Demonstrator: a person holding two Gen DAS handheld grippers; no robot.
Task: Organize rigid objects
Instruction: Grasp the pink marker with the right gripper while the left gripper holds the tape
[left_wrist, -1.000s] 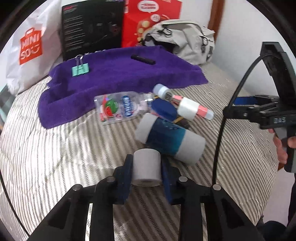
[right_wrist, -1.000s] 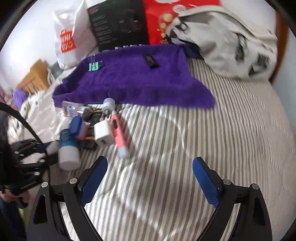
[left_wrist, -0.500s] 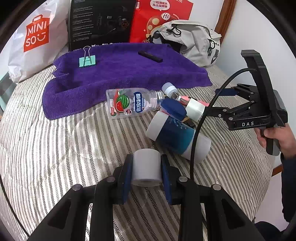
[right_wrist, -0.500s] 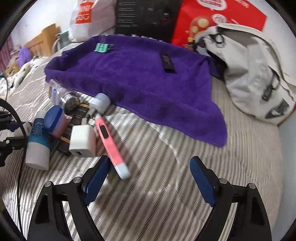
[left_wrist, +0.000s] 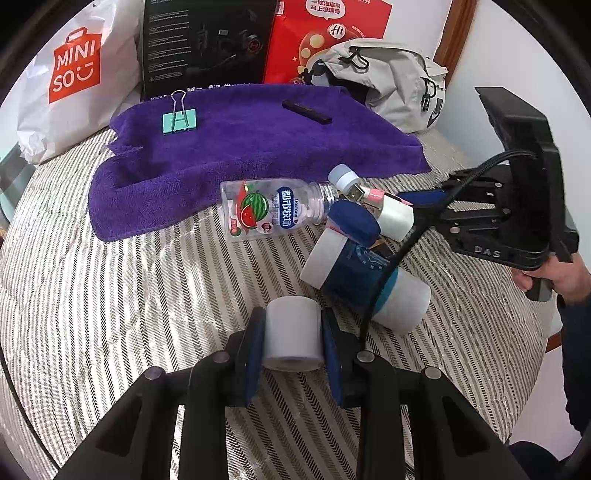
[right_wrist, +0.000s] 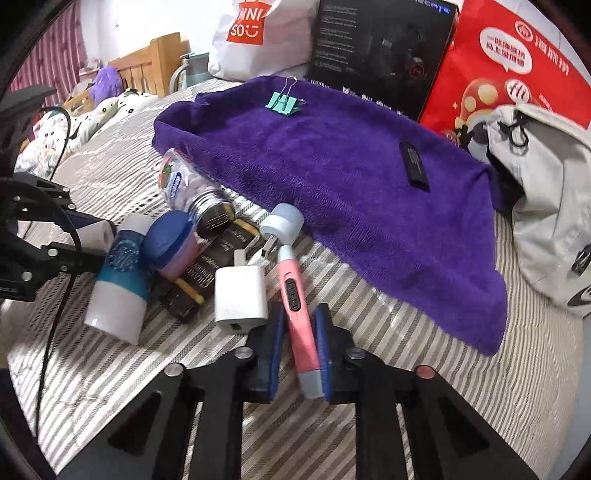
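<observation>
White roll (left_wrist: 292, 334) pinched in left gripper (left_wrist: 291, 343), right gripper (right_wrist: 300, 345) clamping pink wand (right_wrist: 297, 302)

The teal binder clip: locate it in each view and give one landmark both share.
Left wrist view: teal binder clip lies upper left, on the purple towel's far-left part.
Right wrist view: clip lies top centre, at the towel's far edge.
Shared landmark: the black box behind it.

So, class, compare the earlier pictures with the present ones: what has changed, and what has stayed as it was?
The right hand-held gripper moved in toward the pile and narrowed from wide open around the pink wand-shaped device. The left hand-held gripper kept holding the white cylindrical roll. The teal binder clip stayed on the purple towel.
</observation>
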